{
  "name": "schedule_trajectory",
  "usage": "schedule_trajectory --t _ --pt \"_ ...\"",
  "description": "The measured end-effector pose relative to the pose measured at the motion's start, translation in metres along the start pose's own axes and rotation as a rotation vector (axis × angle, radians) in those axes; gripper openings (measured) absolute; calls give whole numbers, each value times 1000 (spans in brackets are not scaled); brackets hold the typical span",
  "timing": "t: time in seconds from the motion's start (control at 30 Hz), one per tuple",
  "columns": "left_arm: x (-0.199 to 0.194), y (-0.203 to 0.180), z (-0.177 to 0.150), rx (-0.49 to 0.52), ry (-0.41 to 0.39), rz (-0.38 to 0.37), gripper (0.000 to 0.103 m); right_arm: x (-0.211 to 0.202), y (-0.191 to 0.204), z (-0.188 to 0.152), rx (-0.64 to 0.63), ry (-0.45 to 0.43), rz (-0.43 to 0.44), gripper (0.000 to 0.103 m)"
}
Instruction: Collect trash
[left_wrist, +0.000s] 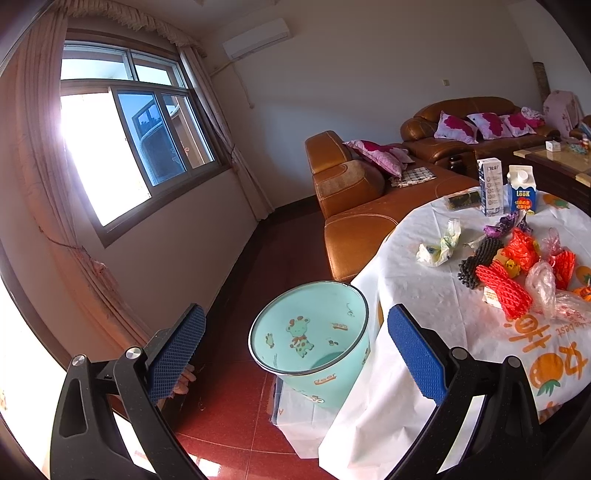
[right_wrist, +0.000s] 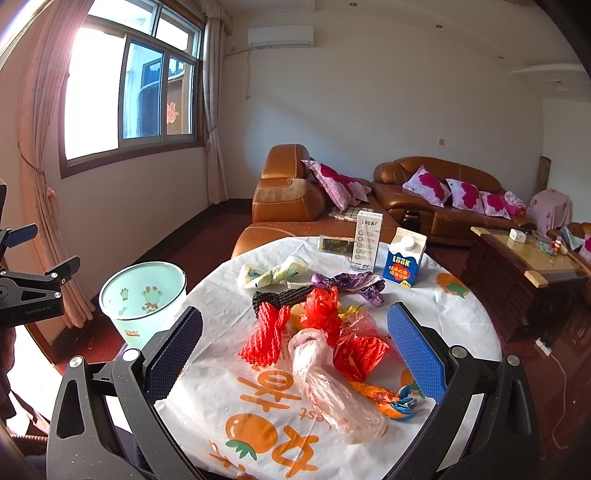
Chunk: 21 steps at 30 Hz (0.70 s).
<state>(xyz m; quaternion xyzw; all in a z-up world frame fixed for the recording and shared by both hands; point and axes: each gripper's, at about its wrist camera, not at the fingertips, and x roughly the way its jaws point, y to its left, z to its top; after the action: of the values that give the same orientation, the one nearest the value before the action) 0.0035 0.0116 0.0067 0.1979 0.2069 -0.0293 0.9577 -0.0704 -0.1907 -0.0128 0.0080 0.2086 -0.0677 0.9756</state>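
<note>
Left claw (left_wrist: 295, 354): wide apart, holding nothing, above the bin.
Bin: round mint-green plastic trash bin (left_wrist: 314, 332) on the red floor, just beside the worktop.
Worktop: round white-covered worktop (right_wrist: 436, 306) with red foam nets (right_wrist: 264, 336), knotted clear plastic bag (right_wrist: 325, 384), two cartons.
Right claw (right_wrist: 295, 354): wide apart, holding nothing, above the trash.

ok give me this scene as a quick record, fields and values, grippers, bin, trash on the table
left gripper: open, empty, above the bin
right gripper: open, empty, over the trash pile
bin: mint green, on the floor beside the table, looks empty
table: white cloth with orange prints
trash: red foam nets, clear bag, purple wrapper
cartons: two, upright, far edge
</note>
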Motion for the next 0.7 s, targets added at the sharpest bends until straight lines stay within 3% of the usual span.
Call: schedule_trajectory --t 0.7 --pt "2 5 0 -4 3 8 97 0 -1 0 0 0 -2 98"
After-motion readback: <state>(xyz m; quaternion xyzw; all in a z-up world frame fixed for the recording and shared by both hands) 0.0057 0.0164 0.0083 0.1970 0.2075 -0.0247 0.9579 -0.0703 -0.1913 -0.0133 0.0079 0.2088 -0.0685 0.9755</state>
